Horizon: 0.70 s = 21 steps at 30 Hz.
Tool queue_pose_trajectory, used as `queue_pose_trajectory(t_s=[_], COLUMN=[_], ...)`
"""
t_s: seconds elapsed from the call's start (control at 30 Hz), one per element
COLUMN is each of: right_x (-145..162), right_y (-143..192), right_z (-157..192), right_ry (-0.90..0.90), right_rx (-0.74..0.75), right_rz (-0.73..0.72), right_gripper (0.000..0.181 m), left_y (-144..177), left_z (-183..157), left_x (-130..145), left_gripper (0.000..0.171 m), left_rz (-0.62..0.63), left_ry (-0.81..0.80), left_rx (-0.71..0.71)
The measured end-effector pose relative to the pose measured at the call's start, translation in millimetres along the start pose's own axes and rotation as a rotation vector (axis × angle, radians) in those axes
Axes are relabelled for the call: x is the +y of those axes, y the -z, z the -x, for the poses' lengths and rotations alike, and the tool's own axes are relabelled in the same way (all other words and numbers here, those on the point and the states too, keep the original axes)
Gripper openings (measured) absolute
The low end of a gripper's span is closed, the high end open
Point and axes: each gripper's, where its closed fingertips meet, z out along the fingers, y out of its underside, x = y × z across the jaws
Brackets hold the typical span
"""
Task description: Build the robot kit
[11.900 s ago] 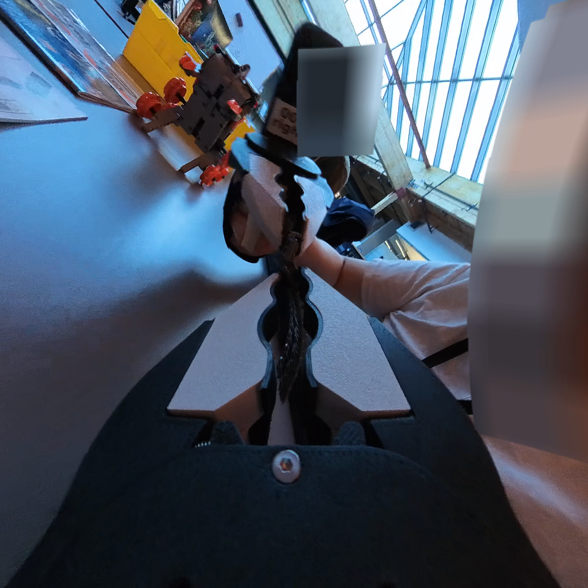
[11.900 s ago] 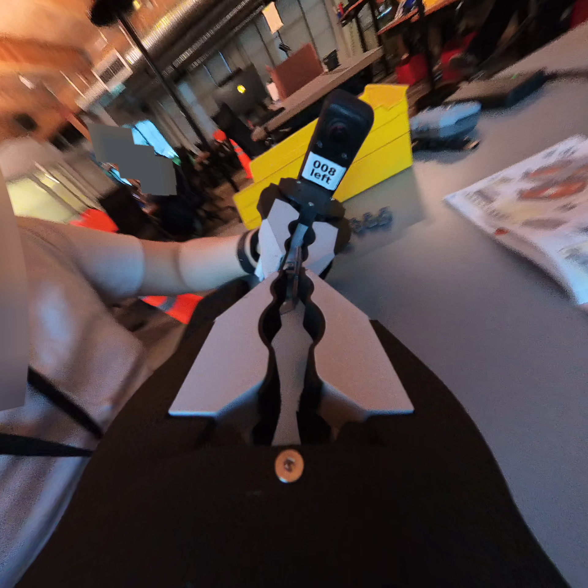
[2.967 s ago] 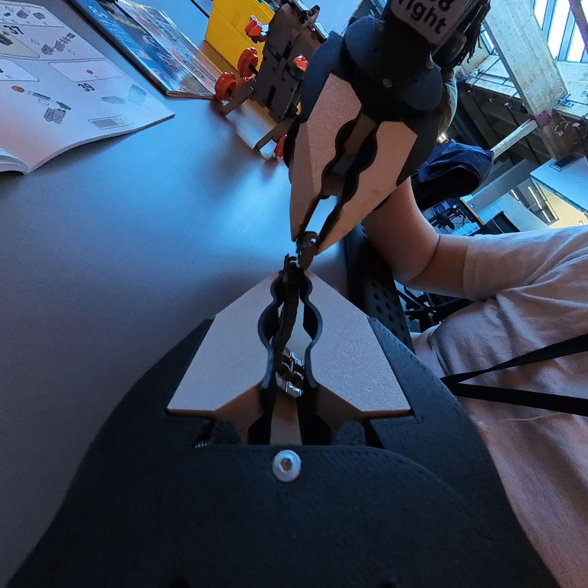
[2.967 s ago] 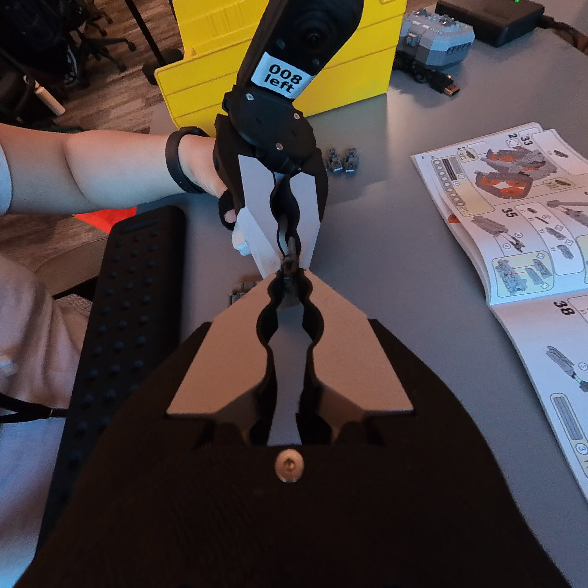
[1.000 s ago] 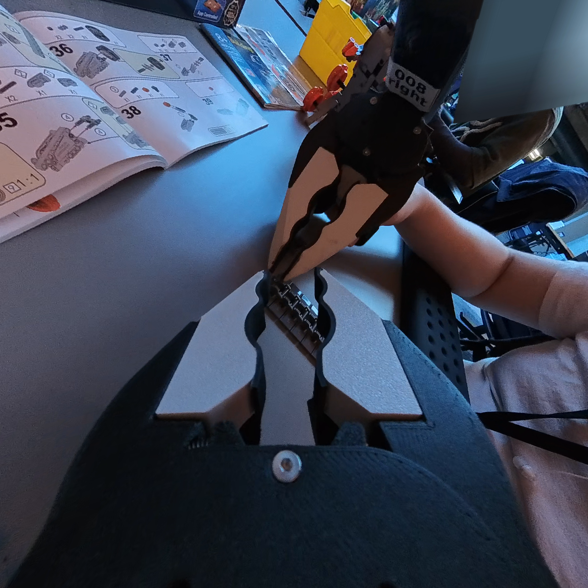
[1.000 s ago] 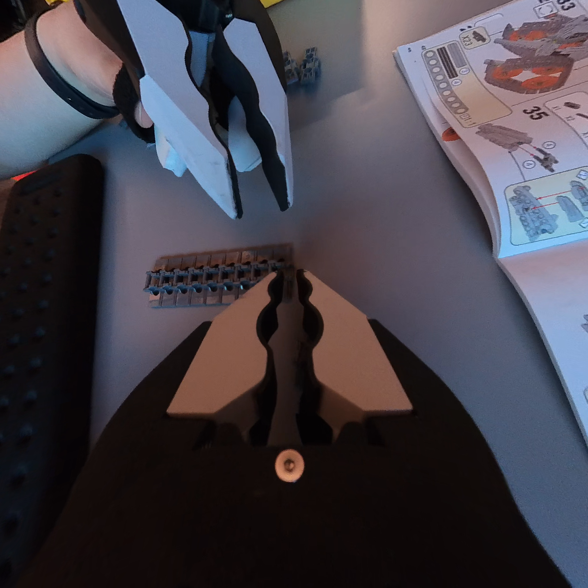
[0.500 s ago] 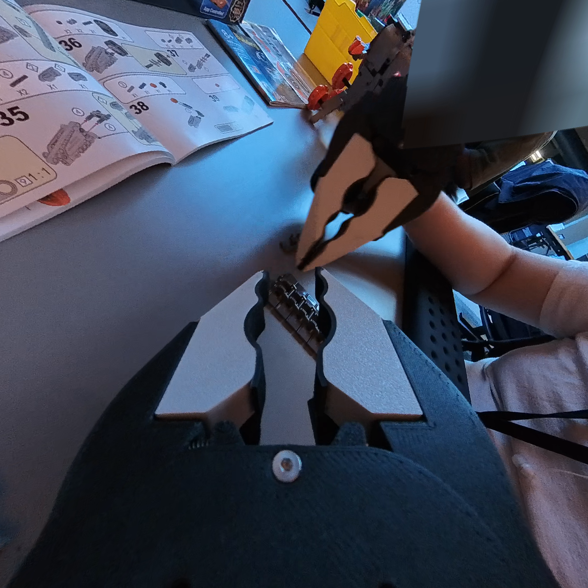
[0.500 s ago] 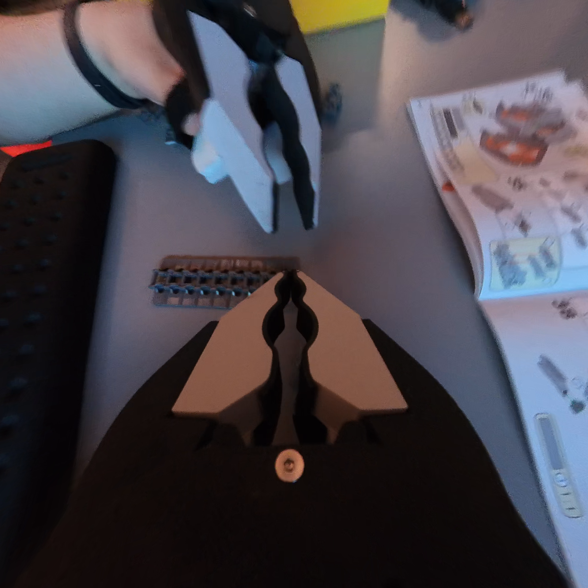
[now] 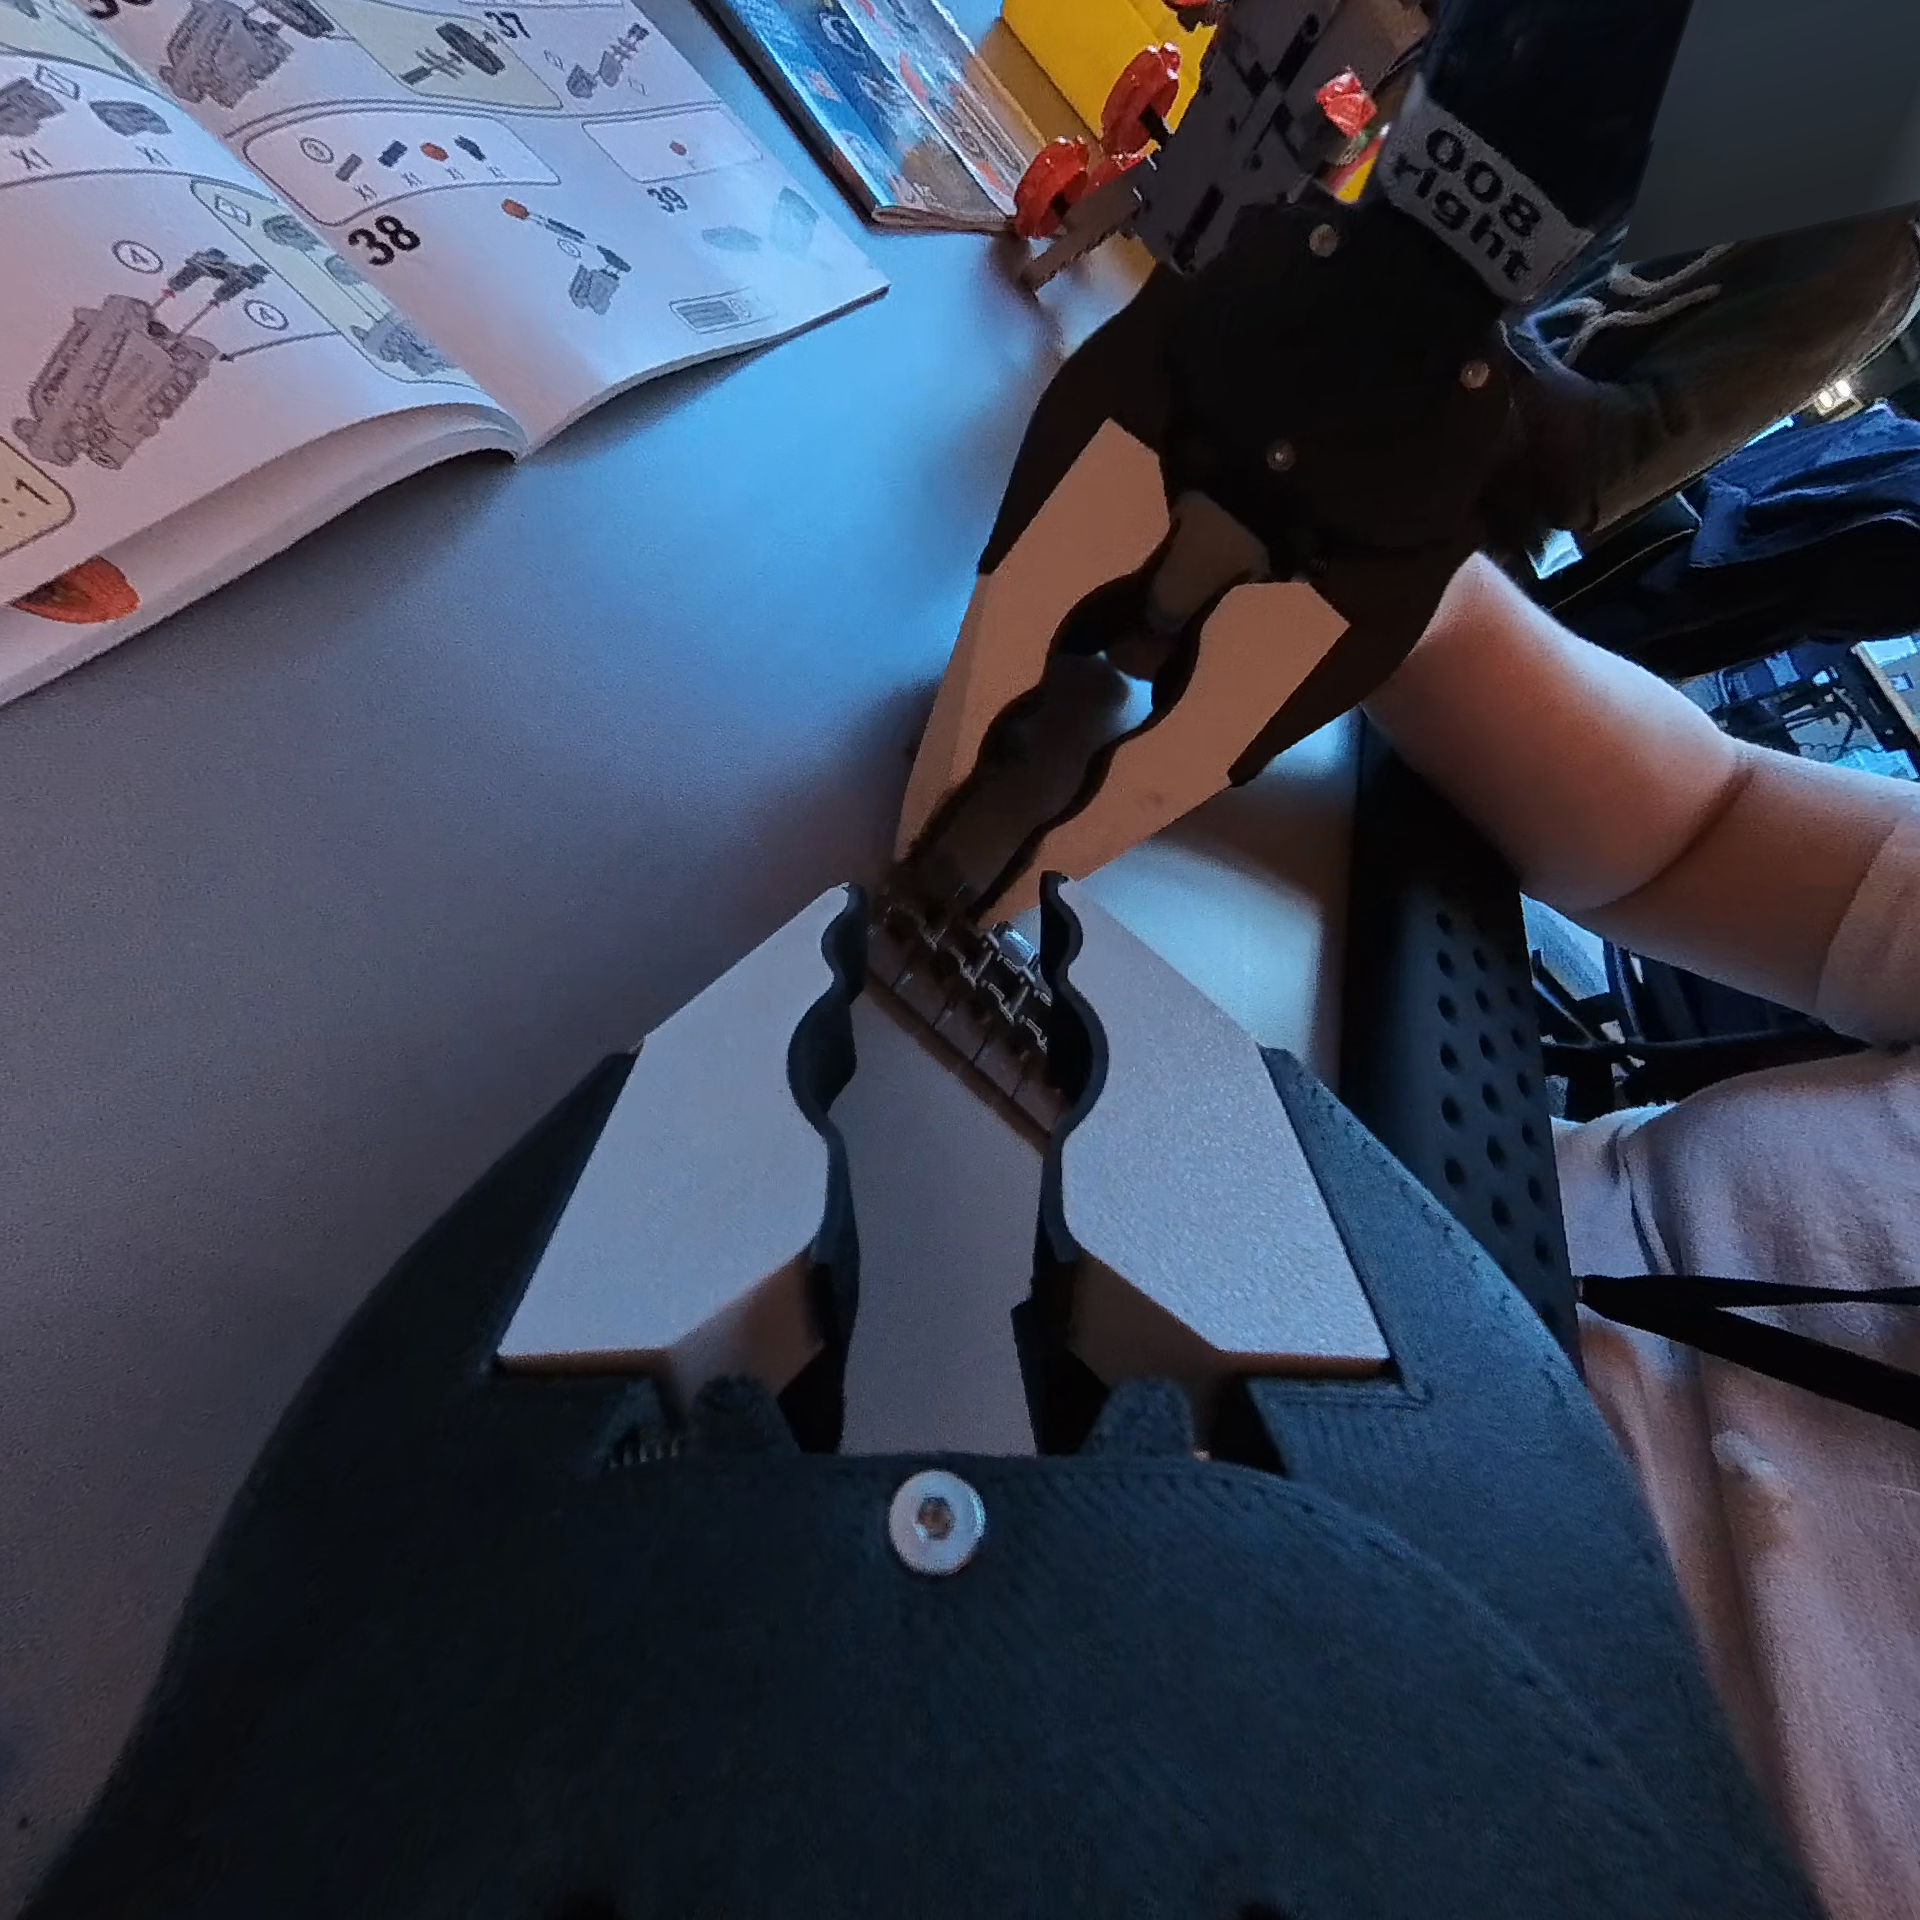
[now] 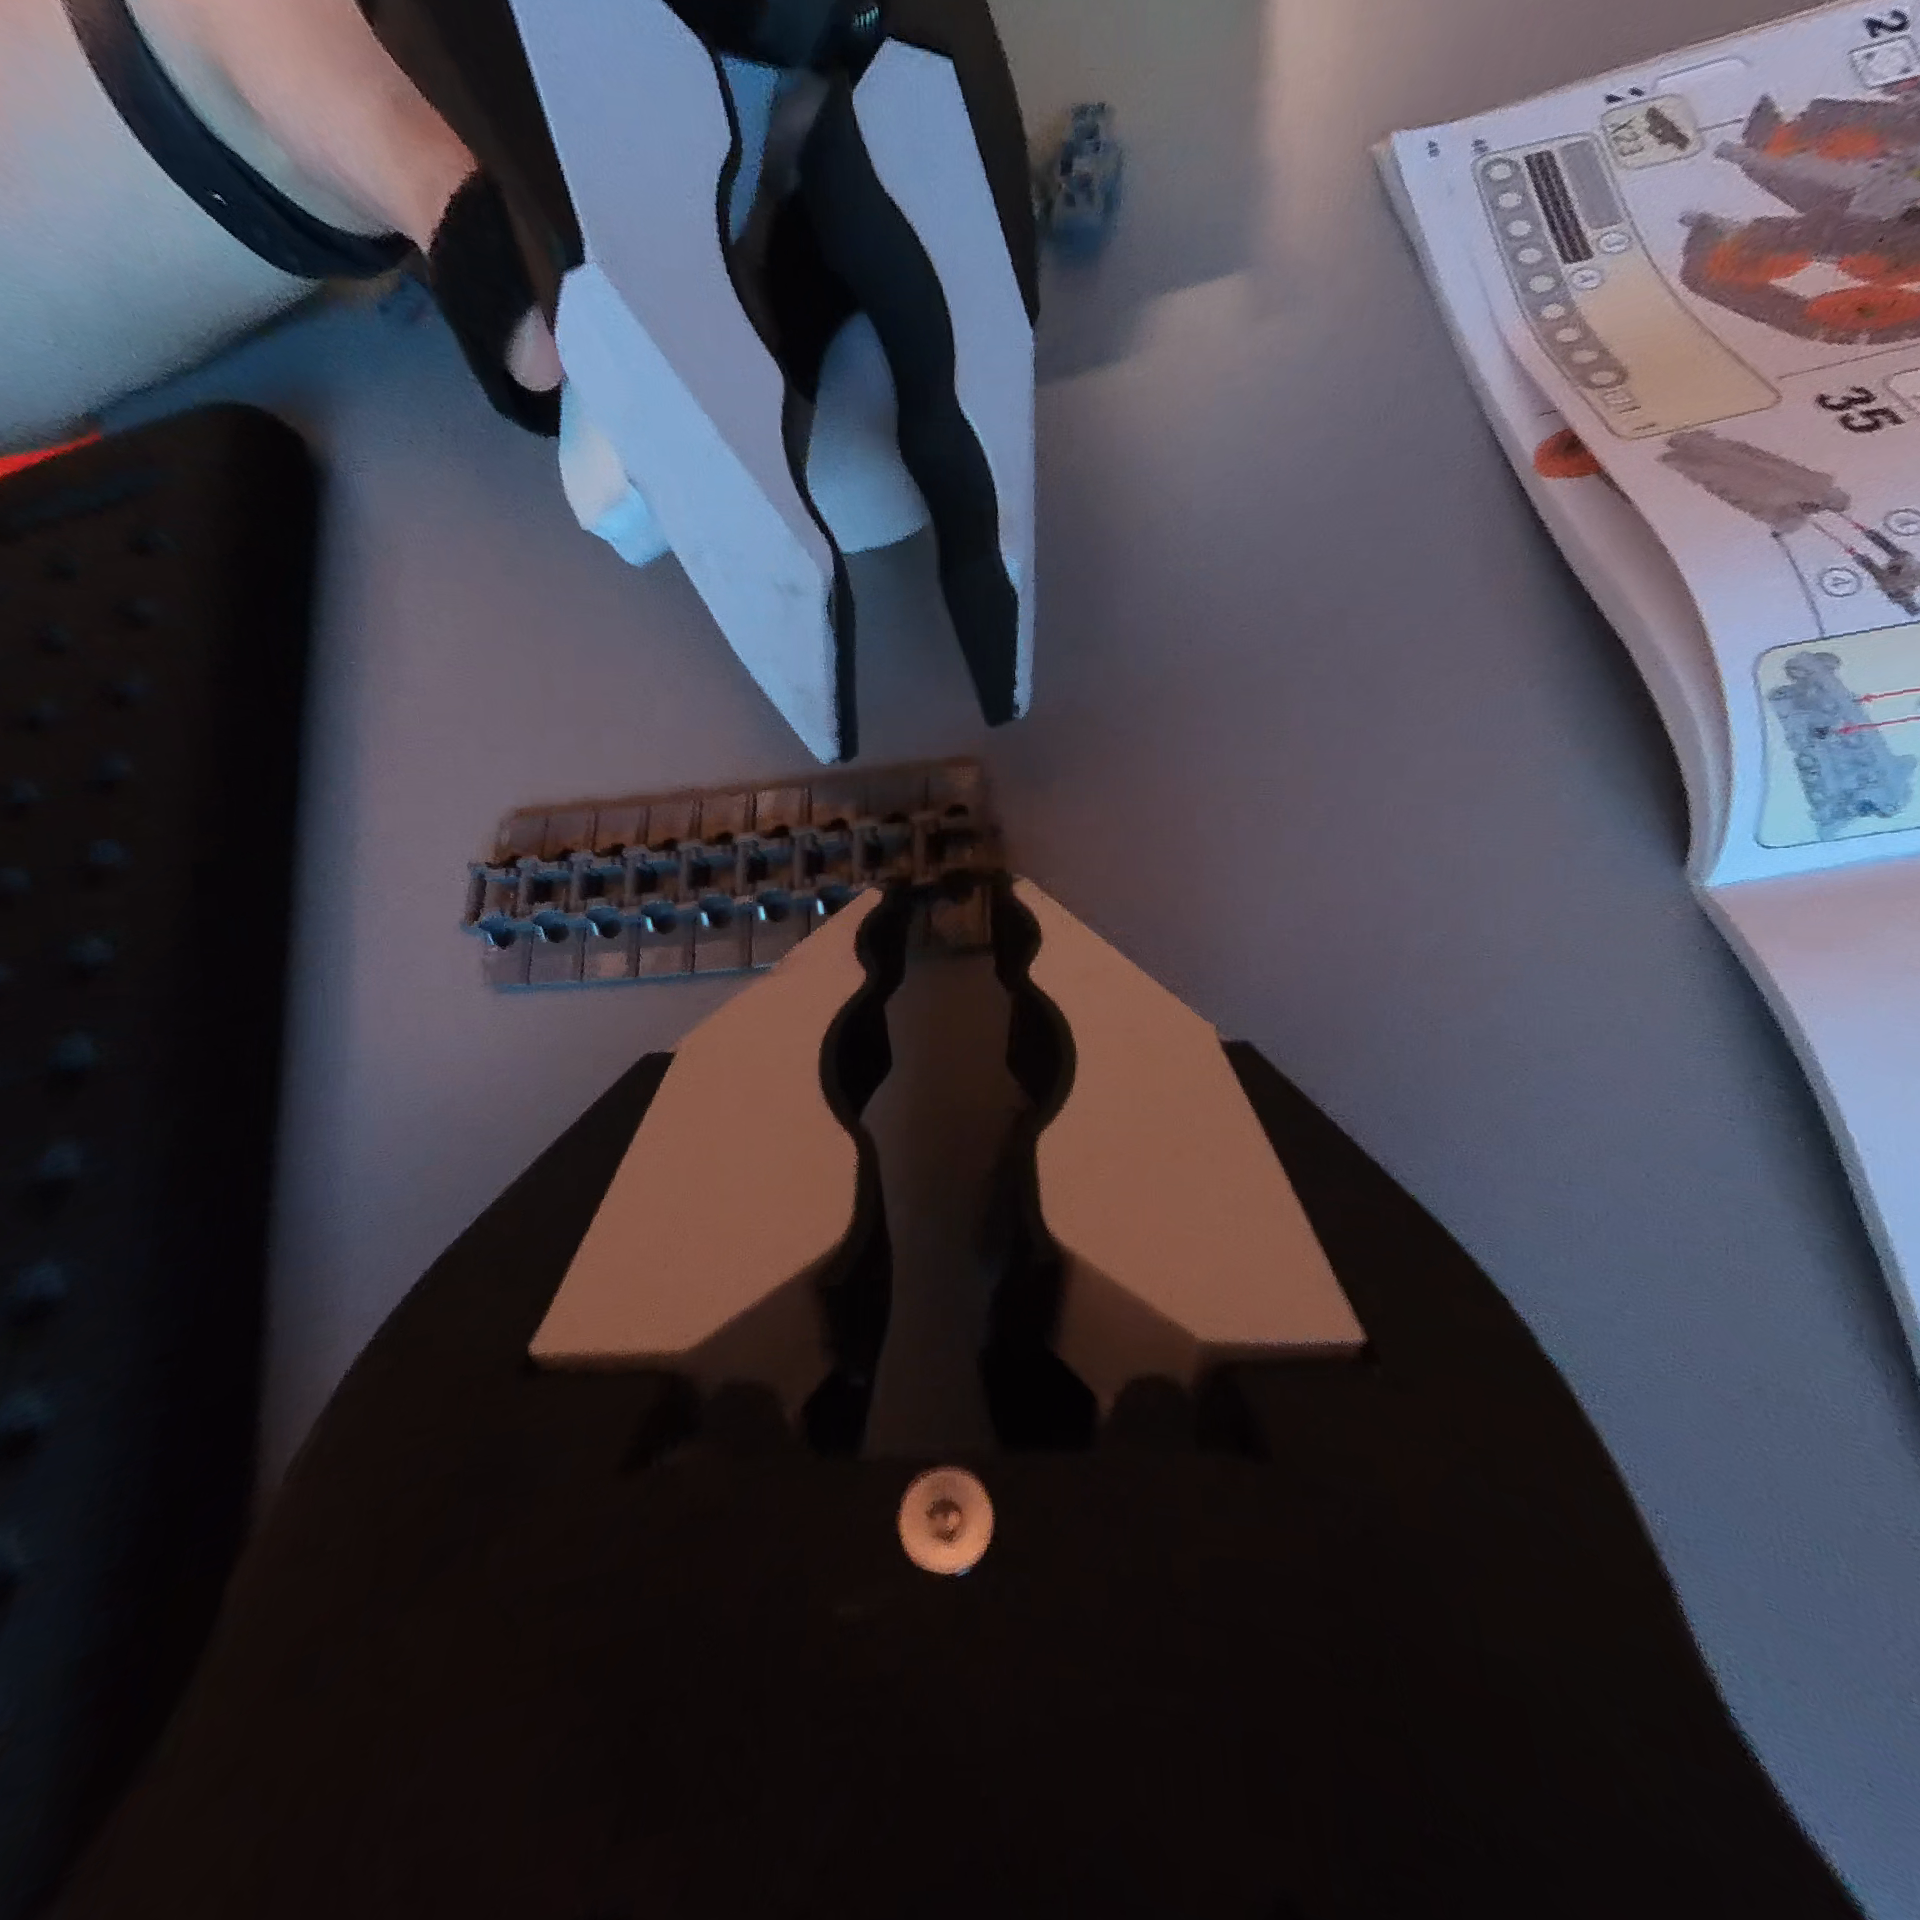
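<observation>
A strip of grey toy track links (image 10: 675, 894) lies flat on the grey table (image 10: 1299, 727); it also shows in the left wrist view (image 9: 971, 987). My right gripper (image 10: 945, 891) is partly open, and its tips stand on either side of the strip's right end link. My left gripper (image 9: 953, 890) is open and empty. It hovers just above the far edge of the strip, near the same end. In the right wrist view the left gripper (image 10: 920, 732) points down at the strip. In the left wrist view the right gripper (image 9: 951, 888) meets the strip's end.
An open instruction booklet (image 10: 1662, 520) lies to the right. Two loose grey links (image 10: 1086, 177) lie behind the left gripper. A black perforated pad (image 10: 125, 935) runs along the table's near edge. A dark model with red wheels (image 9: 1195, 156), a yellow bin (image 9: 1060, 42) and a colour booklet (image 9: 883, 104) sit farther off. The tips of both grippers are at nearly the same place.
The strip was held in the air between both grippers and now lies on the table. In the last half second my right gripper dropped to its right end and opened from shut.
</observation>
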Motion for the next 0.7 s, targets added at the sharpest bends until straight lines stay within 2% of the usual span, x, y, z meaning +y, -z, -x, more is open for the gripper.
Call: queue_pose_trajectory(t_s=[0.13,0.2,0.3,0.43,0.5,0.57,0.7], right_x=[-2.0,-1.7,-4.4,-7.3,-8.9,-11.3,-7.5], right_y=[-2.2,-1.6,2.4,2.8,3.5,6.7,13.4], right_z=[1.4,1.1,0.0,11.2,13.2,16.8,21.4], right_ry=[-0.043,-0.017,0.127,0.310,0.366,0.442,0.646], right_rx=[-0.069,-0.056,0.025,0.084,0.121,0.155,0.266], right_rz=[-0.001,0.004,0.008,0.001,0.003,-0.002,0.020], right_gripper=[0.014,0.013,0.003,0.000,0.000,0.000,0.000], left_y=[-1.0,-1.0,-0.9,-0.7,0.3,2.8,16.4], left_z=[1.6,1.1,0.4,-0.3,-0.4,0.5,21.4], left_x=[2.0,2.2,3.0,6.5,3.2,-3.1,-13.3], left_gripper=[0.030,0.030,0.031,0.031,0.030,0.029,0.025], left_rz=[0.010,0.012,0.021,0.048,0.036,0.011,0.041], left_ry=[0.026,0.020,-0.004,-0.051,-0.141,-0.320,-0.762], left_rx=[0.005,0.005,-0.001,-0.009,-0.046,-0.133,-0.502])
